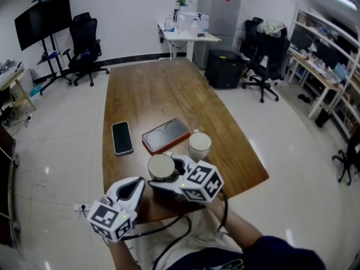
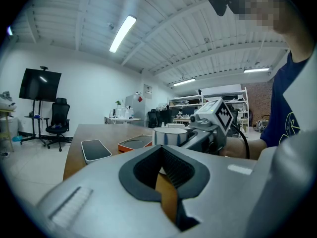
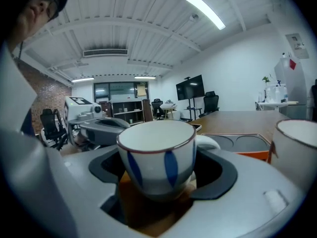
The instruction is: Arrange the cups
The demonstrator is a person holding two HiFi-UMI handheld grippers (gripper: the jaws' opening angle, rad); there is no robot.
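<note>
Sight: base of striped cup (image 3: 157,157) lost in shadow inside my right claw (image 3: 161,170), contact with worktop (image 1: 152,89) unreadable; second cup (image 3: 297,150) cut off at frame edge | right claw: spread wide, pinching striped cup just beside orange tray (image 3: 247,145), near worktop's front edge | left claw (image 2: 159,150): pressed together, empty

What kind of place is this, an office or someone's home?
Most likely an office or lab workroom, not a home: a long wooden meeting table, wheeled office chairs, and a big dark screen on a rolling stand.
</note>
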